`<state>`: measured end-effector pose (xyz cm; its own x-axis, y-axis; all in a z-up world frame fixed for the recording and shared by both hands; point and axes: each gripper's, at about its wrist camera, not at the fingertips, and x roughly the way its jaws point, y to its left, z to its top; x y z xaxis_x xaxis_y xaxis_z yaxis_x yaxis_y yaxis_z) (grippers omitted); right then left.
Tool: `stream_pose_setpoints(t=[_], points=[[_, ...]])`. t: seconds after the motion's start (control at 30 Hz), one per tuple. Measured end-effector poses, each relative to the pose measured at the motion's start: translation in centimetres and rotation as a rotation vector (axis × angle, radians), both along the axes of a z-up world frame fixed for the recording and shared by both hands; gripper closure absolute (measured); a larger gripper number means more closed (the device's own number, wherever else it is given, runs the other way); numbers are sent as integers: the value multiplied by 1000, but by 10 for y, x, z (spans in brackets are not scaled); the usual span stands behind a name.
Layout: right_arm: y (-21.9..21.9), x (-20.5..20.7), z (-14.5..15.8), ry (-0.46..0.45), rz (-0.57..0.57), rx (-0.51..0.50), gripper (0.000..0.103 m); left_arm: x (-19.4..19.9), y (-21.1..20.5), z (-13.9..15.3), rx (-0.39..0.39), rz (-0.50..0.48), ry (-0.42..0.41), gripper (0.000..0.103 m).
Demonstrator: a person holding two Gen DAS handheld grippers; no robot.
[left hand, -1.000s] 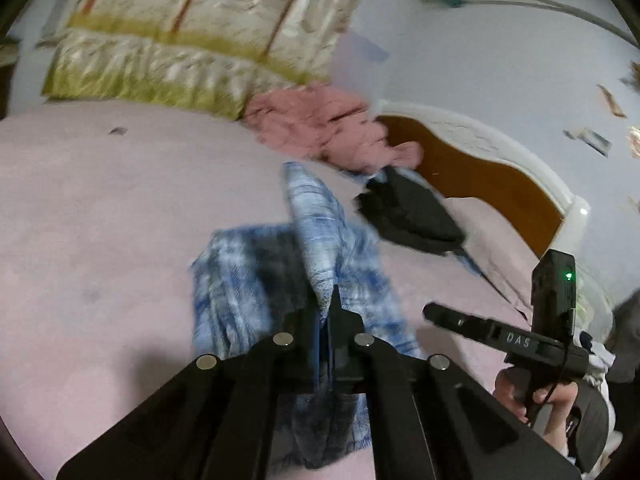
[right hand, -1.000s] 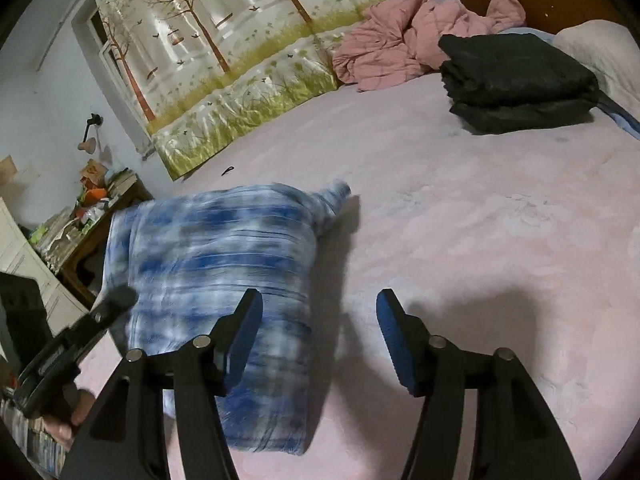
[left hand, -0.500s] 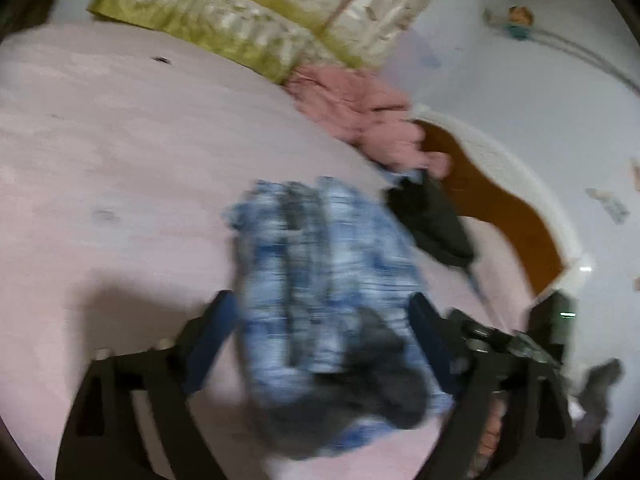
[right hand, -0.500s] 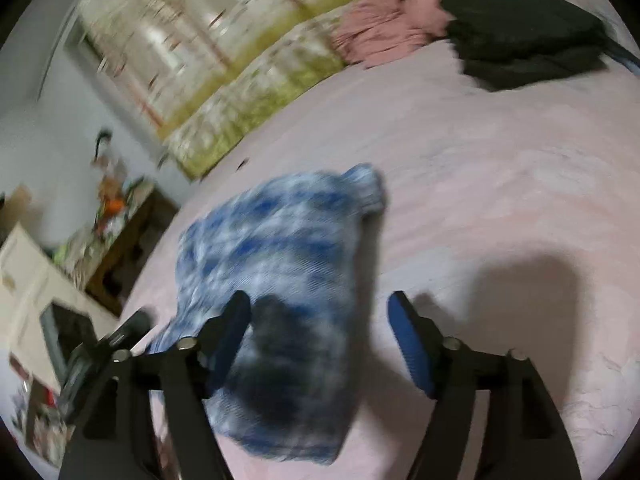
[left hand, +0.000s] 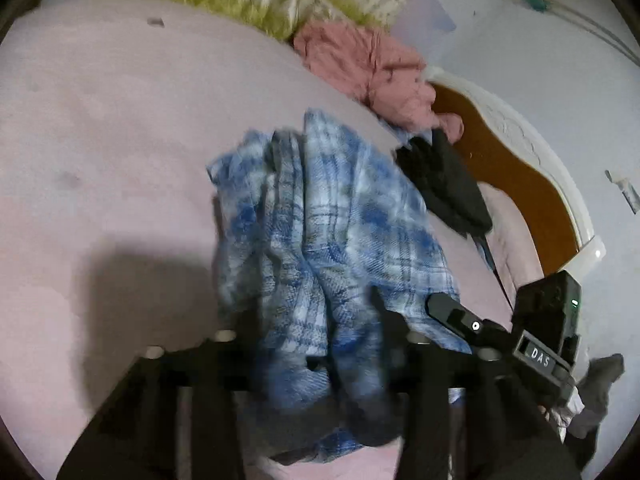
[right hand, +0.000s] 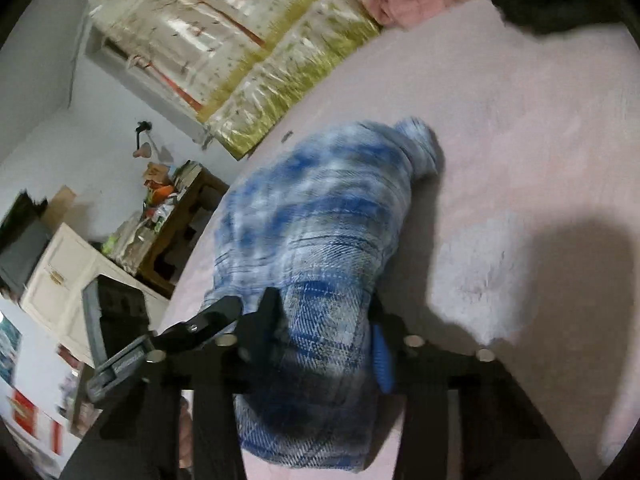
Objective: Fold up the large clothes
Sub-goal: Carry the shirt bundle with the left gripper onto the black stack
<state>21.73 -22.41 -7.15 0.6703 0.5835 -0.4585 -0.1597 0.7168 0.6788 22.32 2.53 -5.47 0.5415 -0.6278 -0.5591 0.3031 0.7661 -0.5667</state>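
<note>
A blue and white plaid garment (left hand: 320, 232) lies folded in a bundle on the pink bed (left hand: 100, 140). My left gripper (left hand: 312, 316) is open, its two fingers straddling the near end of the bundle. In the right wrist view the same garment (right hand: 320, 216) lies between the open fingers of my right gripper (right hand: 324, 312), which straddles its near end from the other side. The right gripper also shows at the lower right of the left wrist view (left hand: 496, 332). The picture is blurred by motion.
A crumpled pink cloth (left hand: 368, 68) and a folded black garment (left hand: 444, 176) lie near the wooden headboard (left hand: 520, 184). A curtain with a tree print (right hand: 240, 52) hangs beyond the bed. A cluttered table (right hand: 172, 216) and a white cabinet (right hand: 60, 280) stand beside the bed.
My left gripper, shut on the plaid cloth a second ago, has opened and let it go. Both grippers have come down over the near end of the bundle.
</note>
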Motion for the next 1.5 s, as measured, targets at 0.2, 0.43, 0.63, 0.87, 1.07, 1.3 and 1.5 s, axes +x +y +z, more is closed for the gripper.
stream_pose_setpoints(t=[0.2,0.43,0.63,0.87,1.07,1.3,1.5], points=[[2,-24,58,-175,-41,-123,65,-22,-22,52,26,-31,-195,79],[-35,-51,153,-386,-152,-239,65,-31,-76,144,22,-111,-408,79],[-100,-57,242,-556,-299,-307,65,-19,-149,237,55,-172,-614,79],[-201,-21,300,-603,-468,-437,65,43,-293,287,100,-259,-749,79],[-303,43,286,-577,-597,-411,65,129,-380,238,-80,-281,-681,80],[-377,180,136,-322,-661,-472,65,256,-460,90,10,-274,-404,80],[-408,221,87,-218,-602,-536,61,299,-472,37,3,-344,-419,74]])
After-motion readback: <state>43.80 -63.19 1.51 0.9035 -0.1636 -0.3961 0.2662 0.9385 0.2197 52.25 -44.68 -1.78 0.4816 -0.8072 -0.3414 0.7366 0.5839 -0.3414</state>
